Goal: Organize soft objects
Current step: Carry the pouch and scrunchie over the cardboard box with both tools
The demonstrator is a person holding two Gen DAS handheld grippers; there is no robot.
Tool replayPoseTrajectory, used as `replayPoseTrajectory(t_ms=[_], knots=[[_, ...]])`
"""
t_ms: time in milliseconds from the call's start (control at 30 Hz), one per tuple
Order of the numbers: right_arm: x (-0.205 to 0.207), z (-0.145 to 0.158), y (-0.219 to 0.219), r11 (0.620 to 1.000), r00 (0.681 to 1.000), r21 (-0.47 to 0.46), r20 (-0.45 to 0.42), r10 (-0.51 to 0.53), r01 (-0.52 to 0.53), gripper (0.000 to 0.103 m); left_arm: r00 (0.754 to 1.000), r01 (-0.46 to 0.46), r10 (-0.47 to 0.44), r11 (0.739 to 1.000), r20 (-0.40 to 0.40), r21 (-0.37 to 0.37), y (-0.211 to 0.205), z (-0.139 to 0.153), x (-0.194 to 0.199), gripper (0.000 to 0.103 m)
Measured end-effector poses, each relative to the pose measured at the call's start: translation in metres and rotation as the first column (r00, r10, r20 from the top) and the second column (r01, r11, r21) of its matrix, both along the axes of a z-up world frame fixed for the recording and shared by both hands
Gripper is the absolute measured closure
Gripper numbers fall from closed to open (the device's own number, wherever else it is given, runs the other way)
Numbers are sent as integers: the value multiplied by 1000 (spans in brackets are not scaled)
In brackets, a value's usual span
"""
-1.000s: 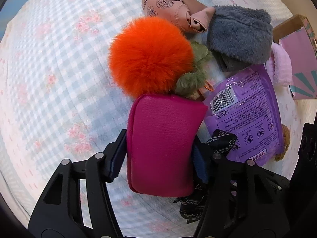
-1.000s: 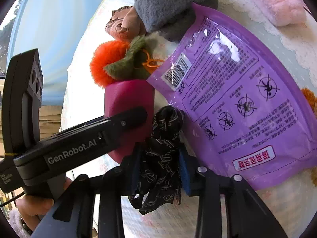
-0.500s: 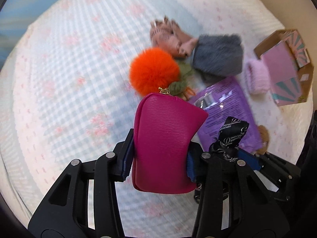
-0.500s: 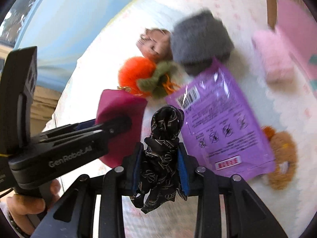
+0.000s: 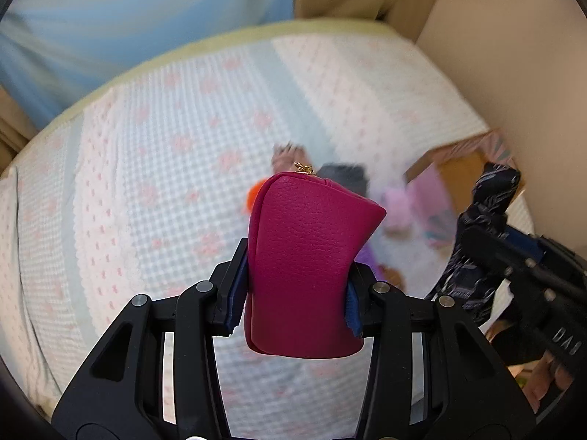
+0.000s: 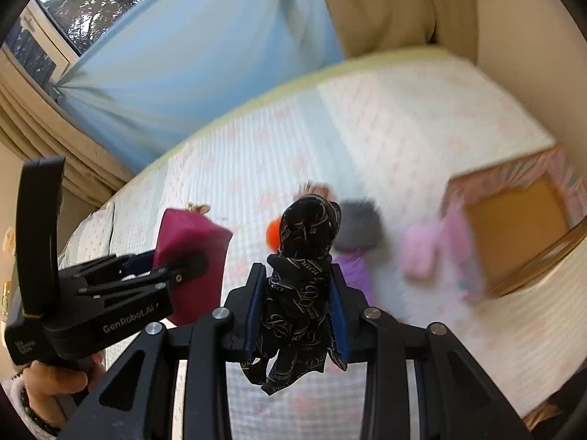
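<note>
Bedding in pale checks point(image 5: 154, 198) is being seen well below both tongs. At far right, an open cardboard box point(image 6: 513, 234) is lying on the bed. A magenta pouch point(image 5: 304, 275) is being gripped by the left tongs point(image 5: 293, 293). A black patterned scarf point(image 6: 301, 278) is being clamped by the right tongs point(image 6: 297, 304).

"GenRobot.AI" on left gripper point(image 6: 176, 271)

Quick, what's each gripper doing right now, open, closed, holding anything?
Left gripper: closed on the pink pouch.
Right gripper: closed on the black scarf.
</note>
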State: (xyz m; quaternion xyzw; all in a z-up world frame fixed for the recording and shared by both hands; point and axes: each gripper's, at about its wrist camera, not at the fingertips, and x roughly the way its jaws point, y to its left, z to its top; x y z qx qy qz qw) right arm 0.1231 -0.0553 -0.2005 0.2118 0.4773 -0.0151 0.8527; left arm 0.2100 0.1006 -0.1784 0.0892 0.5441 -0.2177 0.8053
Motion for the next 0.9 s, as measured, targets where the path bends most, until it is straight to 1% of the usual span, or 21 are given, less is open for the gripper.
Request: replayPoseTrajectory(t_ms=[167,267,333,400,467,500,533,667,800,900], knots=[[-18,58,-30,997,998,-76,60,-8,12,73,997,-3,6,999,76,-42,-38,39,-10,63],[-30,86,-59,993,996,-111,80,-23,32,73,995,-7,14,997,96,-71,-66,56,-17,63],[-34,99,-76,992,996,-119,89,-33,43,73,994,-10,19,996,106,-87,-88,64,-22,63],[-37,108,-97,988,995,-148,98,-31,46,73,993,-9,20,996,118,-91,-112,71,-28,63],[-43,118,-120,985,995,-166,99,-24,40,73,992,-7,20,995,122,-104,-145,77,-35,63],[-47,122,-138,984,995,-172,98,-24,40,73,993,-6,19,994,119,-109,-156,77,-38,63],[-48,122,-147,983,995,-179,95,-23,40,73,994,-5,18,993,111,-117,-175,76,-41,63],[-53,126,-205,975,997,-217,77,-28,44,73,996,8,3,992,88,-128,-242,70,-49,63],[-57,120,-264,968,997,-242,47,-53,63,73,998,22,-13,991,65,-132,-294,61,-54,63],[-57,115,-303,966,997,-246,13,-73,74,73,999,40,-36,993,34,-114,-337,46,-53,63]])
